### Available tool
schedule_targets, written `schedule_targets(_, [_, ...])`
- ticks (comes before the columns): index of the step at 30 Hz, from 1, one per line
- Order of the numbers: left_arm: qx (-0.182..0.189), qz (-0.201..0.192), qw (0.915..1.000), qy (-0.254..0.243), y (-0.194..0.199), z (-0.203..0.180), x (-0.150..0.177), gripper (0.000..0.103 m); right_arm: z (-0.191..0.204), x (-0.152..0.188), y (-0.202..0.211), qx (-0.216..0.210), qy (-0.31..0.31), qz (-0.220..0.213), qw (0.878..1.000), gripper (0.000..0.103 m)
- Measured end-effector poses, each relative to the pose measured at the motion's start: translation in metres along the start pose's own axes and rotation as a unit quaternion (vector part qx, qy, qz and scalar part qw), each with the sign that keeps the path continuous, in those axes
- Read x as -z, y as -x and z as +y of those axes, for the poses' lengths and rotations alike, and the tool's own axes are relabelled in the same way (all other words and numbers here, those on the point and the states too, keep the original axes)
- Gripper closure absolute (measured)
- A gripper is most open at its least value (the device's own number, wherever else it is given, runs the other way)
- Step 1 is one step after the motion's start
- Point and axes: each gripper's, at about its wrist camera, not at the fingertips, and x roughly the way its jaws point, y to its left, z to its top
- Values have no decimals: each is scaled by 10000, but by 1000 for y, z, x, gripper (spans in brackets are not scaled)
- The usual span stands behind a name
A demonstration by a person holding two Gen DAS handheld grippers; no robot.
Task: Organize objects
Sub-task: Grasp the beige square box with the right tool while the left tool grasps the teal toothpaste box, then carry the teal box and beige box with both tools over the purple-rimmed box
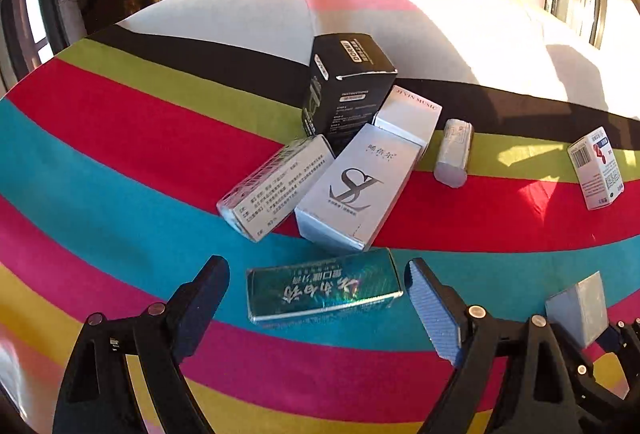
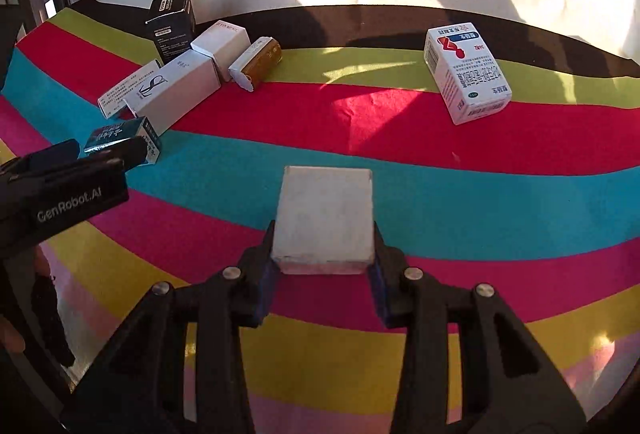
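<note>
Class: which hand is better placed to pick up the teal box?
Left. Its open tongs straddle the teal box, while the right tongs already clamp a white box.

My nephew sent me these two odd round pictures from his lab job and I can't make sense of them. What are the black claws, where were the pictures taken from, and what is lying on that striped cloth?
The claws are two hand-held grippers; a person carries one in each hand, and each has a wide-angle camera looking along its fingers.

The left gripper is open, one finger on either side of a teal box lying on the striped cloth.

The right gripper is shut on a plain white box.

Farther back is a cluster: a black box standing upright, three pale boxes lying against it, and a small silver roll. A white medicine box lies apart, off to the right.
</note>
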Motion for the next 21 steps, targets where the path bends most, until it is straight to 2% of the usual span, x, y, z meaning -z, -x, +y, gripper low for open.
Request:
schedule_targets(1, [15, 219, 9996, -183, -9, -3, -2, 13, -1, 0, 0, -16, -14, 0, 10000, 59])
schedule_targets(3, [31, 194, 9997, -170, -12, 0, 0, 12, -6, -1, 0, -52, -41, -2, 10000, 59])
schedule_targets(4, [109, 202, 9997, -56, -10, 3, 3, 24, -7, 1, 3, -71, -57, -5, 10000, 59])
schedule_targets(5, [266, 166, 9994, 173, -6, 10, 7, 29, -7, 1, 3, -87, -70, -5, 9999, 59])
schedule_targets(7, [483, -28, 9974, 533, 9, 20, 20, 29, -8, 1, 5, -111, -91, -12, 9999, 59])
schedule_targets(12, [695, -349, 9943, 729, 58, 26, 63, 29, -2, -3, -5, -49, -44, 0, 10000, 59])
schedule_targets(16, [567, -639, 9922, 905, 92, 32, 93, 29, 0, -5, -9, -15, -13, 1, 10000, 59])
schedule_targets(19, [458, -735, 9897, 1136, 96, 43, 100, 29, 0, -5, -10, 4, 2, 1, 10000, 59])
schedule_targets(21, [461, -634, 9886, 1283, 93, 54, 102, 29, 0, -6, -10, 5, 3, 1, 10000, 59])
